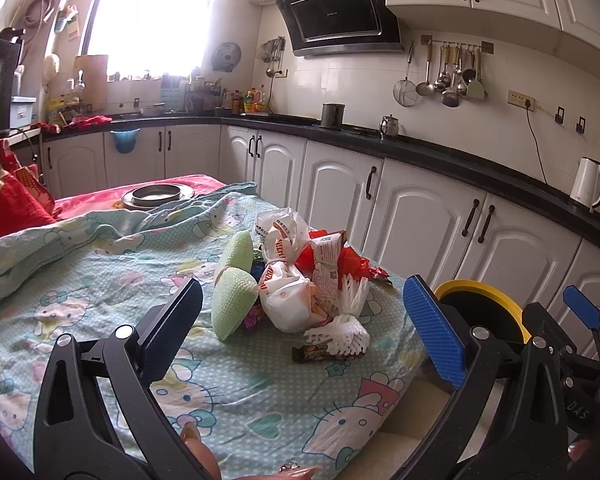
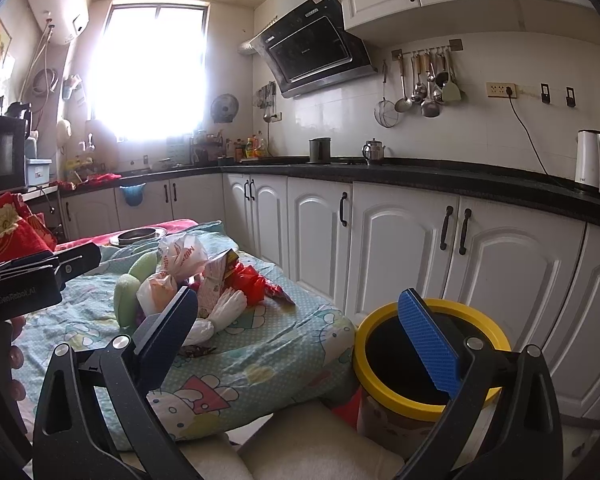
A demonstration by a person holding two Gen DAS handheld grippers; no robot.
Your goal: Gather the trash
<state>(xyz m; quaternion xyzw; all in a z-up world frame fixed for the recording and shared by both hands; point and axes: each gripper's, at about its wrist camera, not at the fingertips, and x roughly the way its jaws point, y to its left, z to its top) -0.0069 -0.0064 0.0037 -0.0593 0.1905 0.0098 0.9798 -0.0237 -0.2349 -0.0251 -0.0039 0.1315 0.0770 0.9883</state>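
Observation:
A heap of trash lies on the cartoon-print bedsheet (image 1: pixel 100 280): white printed bags (image 1: pixel 286 300), a red wrapper (image 1: pixel 352 260), white foam netting (image 1: pixel 346 330), two green foam sleeves (image 1: pixel 232 304) and a dark snack bar wrapper (image 1: pixel 312 354). My left gripper (image 1: pixel 300 328) is open, its fingers either side of the heap and short of it. A bin with a yellow rim (image 2: pixel 384 316) stands beside the bed at the right. My right gripper (image 2: pixel 300 340) is open and empty, between the heap (image 2: pixel 196 276) and the bin; the right gripper (image 1: pixel 580 312) also shows at the left wrist view's right edge.
White kitchen cabinets (image 2: pixel 400 248) with a black counter run along the right and back. A white kettle (image 2: pixel 592 160) stands on the counter. A metal dish (image 1: pixel 156 196) sits at the bed's far end, red bedding (image 1: pixel 8 200) to the left. A pale cushion (image 2: pixel 300 448) lies below.

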